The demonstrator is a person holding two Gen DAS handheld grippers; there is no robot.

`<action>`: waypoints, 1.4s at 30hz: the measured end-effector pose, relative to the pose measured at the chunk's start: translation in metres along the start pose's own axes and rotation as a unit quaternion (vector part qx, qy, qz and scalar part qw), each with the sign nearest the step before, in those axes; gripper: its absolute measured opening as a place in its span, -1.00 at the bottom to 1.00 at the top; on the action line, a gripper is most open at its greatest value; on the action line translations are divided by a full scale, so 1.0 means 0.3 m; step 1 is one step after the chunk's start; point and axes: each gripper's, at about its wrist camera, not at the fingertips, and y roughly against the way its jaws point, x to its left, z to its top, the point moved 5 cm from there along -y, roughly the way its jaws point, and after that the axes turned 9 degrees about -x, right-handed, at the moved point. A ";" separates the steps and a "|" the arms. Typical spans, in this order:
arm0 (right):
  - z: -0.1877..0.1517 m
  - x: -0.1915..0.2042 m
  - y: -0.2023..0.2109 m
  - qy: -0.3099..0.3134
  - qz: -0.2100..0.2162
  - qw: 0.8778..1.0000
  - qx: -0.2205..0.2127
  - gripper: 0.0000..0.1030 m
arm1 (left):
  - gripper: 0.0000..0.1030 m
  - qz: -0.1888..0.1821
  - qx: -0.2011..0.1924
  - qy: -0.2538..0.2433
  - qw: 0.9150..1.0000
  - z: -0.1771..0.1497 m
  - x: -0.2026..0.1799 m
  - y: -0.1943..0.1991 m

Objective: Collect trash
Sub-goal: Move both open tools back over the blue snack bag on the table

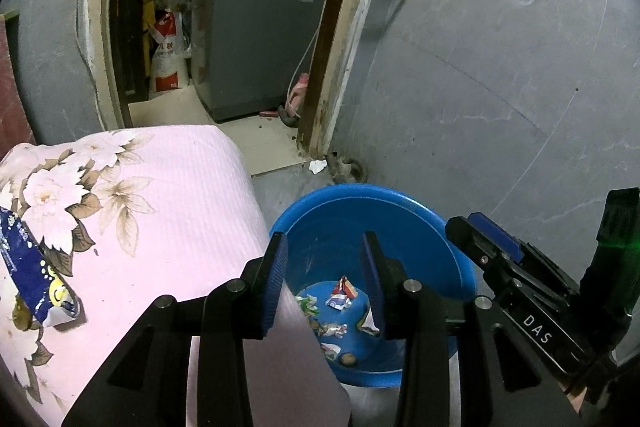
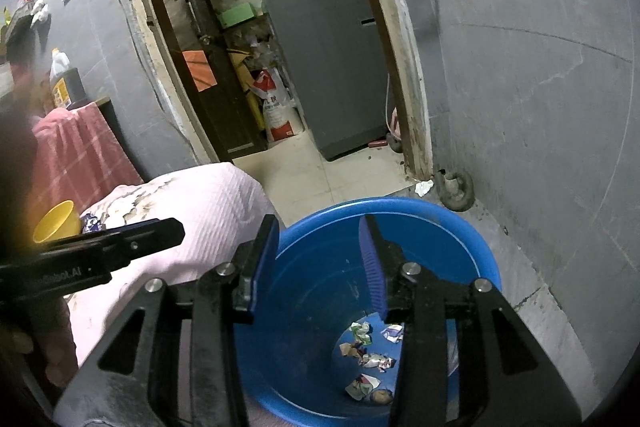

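Observation:
A blue plastic basin [image 1: 384, 203] [image 2: 476, 227] stands on the floor beside the bed and holds several crumpled wrappers [image 1: 340, 297] [image 2: 368, 359]. My left gripper [image 1: 326, 259] is open and empty above the basin's near side. My right gripper [image 2: 320, 251] is open and empty above the basin; it also shows in the left wrist view [image 1: 496, 239]. A blue snack wrapper [image 1: 32, 275] lies on the pink floral bedcover [image 1: 160, 195] at the left; it also shows in the right wrist view [image 2: 91, 223].
A grey wall [image 1: 500, 67] rises right of the basin. A doorway behind leads to a grey appliance [image 1: 260, 27] and a sack [image 1: 168, 55]. A white scrap [image 1: 318, 166] lies on the floor by the door frame. A yellow cup [image 2: 56, 221] sits at the left.

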 end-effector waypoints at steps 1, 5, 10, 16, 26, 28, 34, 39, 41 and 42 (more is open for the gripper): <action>0.005 0.007 0.002 0.001 0.001 1.000 -0.001 -0.04 | -0.37 0.000 -0.002 0.001 1.000 0.004 -0.004 0.011; 0.028 0.039 0.024 0.008 0.005 1.000 -0.008 -0.04 | -0.37 0.001 -0.015 0.004 1.000 0.024 0.000 0.064; 0.069 0.107 0.056 0.024 0.013 0.999 -0.020 -0.04 | -0.37 0.004 -0.038 0.012 0.999 0.054 0.025 0.147; 0.113 0.201 0.096 0.043 0.027 0.998 -0.036 -0.04 | -0.37 0.012 -0.069 0.025 0.997 0.098 0.073 0.266; 0.180 0.384 0.179 0.076 0.051 0.993 -0.073 0.11 | -0.36 0.038 -0.130 0.051 0.989 0.134 0.175 0.485; 0.194 0.420 0.195 0.079 0.056 0.992 -0.083 0.23 | -0.28 0.044 -0.140 0.055 0.988 0.136 0.192 0.524; 0.215 0.502 0.227 0.083 0.067 0.989 -0.103 0.57 | -0.16 0.071 -0.175 0.066 0.980 0.131 0.273 0.650; 0.223 0.583 0.244 0.090 0.080 0.985 -0.120 0.78 | 0.05 0.101 -0.207 0.073 0.970 0.114 0.348 0.741; 0.223 0.610 0.248 0.093 0.085 0.984 -0.127 0.85 | 0.19 0.114 -0.217 0.074 0.967 0.099 0.377 0.772; 0.222 0.625 0.249 0.094 0.087 0.983 -0.130 0.90 | 0.23 0.123 -0.223 0.074 0.964 0.092 0.392 0.792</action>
